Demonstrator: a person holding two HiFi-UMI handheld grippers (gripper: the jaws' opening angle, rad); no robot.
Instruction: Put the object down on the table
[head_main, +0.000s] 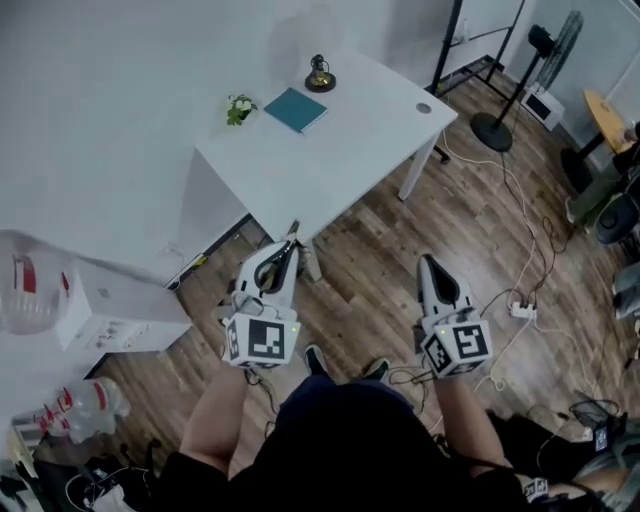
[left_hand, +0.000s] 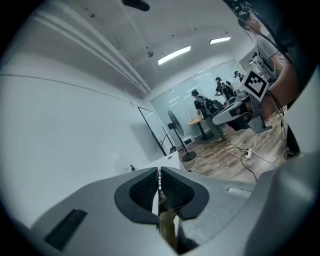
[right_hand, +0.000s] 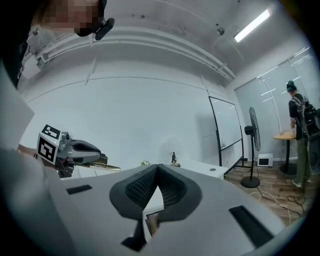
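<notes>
My left gripper (head_main: 290, 246) is shut on a thin, flat, brass-coloured object (head_main: 293, 232) whose tip pokes out past the pads. In the left gripper view the pads (left_hand: 145, 189) pinch its silvery edge (left_hand: 158, 181), and a brassy part shows below. The right gripper view catches that gripper from the side with the golden object (right_hand: 102, 165) sticking out. My right gripper (head_main: 428, 263) is shut with nothing between its pads (right_hand: 142, 187). Both hang over the wooden floor, short of the white table (head_main: 360, 140).
On the table lie a teal book (head_main: 296, 109), a small green plant (head_main: 238, 108) and a dark ornament (head_main: 320, 76). A fan stand (head_main: 492, 128) is at the right. Cables and a power strip (head_main: 522, 311) lie on the floor. A white cabinet (head_main: 120, 310) stands left.
</notes>
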